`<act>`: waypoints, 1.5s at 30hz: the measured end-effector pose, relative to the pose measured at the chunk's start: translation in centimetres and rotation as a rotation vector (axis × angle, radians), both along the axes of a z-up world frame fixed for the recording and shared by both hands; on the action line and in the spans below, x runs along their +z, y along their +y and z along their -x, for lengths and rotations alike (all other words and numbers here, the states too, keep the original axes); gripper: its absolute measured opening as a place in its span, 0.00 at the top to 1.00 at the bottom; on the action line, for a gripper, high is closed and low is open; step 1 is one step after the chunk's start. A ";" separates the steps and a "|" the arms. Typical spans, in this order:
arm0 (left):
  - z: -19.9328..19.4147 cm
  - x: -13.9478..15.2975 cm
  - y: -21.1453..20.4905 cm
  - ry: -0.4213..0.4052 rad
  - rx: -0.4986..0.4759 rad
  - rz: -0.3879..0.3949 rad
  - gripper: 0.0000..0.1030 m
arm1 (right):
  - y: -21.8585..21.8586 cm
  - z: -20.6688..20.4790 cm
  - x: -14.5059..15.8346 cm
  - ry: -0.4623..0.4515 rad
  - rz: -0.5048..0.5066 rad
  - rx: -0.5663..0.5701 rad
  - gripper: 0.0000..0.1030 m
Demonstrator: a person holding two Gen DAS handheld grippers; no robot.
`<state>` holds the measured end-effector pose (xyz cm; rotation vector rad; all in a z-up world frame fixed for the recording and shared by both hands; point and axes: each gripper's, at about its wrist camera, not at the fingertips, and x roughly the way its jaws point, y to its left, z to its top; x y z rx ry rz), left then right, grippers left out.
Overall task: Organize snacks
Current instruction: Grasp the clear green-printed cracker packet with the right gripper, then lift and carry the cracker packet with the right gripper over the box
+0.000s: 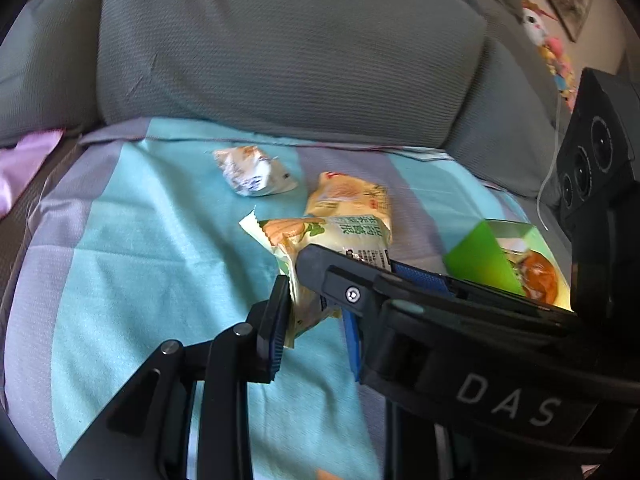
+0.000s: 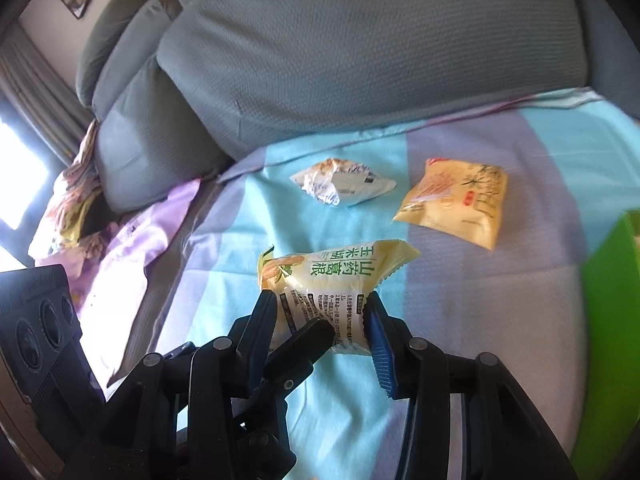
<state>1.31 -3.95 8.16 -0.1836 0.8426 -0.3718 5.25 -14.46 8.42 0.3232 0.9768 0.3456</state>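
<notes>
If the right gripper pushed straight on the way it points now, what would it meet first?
The green-lettered packet, already between the right gripper fingers, together with a finger of the left gripper. Beyond it probably the crumpled white packet, then the grey cushion; depth is unclear.

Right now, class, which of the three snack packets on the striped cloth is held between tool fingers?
The pale yellow packet with green lettering, nearest the cameras. The crumpled white packet and the plain yellow packet lie untouched behind it.
</notes>
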 end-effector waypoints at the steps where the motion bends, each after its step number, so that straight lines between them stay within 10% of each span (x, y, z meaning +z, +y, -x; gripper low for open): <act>1: 0.3 0.2 -0.4 -0.013 -0.009 -0.003 0.78 | -0.3 0.5 0.3 -0.013 -0.005 -0.011 0.54; 24: 9.4 5.3 -11.3 -0.172 -0.202 0.010 0.78 | -10.1 12.1 6.0 -0.167 0.017 -0.242 0.54; 45: 9.1 2.9 -20.7 -0.021 -0.316 -0.008 0.77 | -20.3 14.5 3.8 -0.055 -0.019 -0.393 0.52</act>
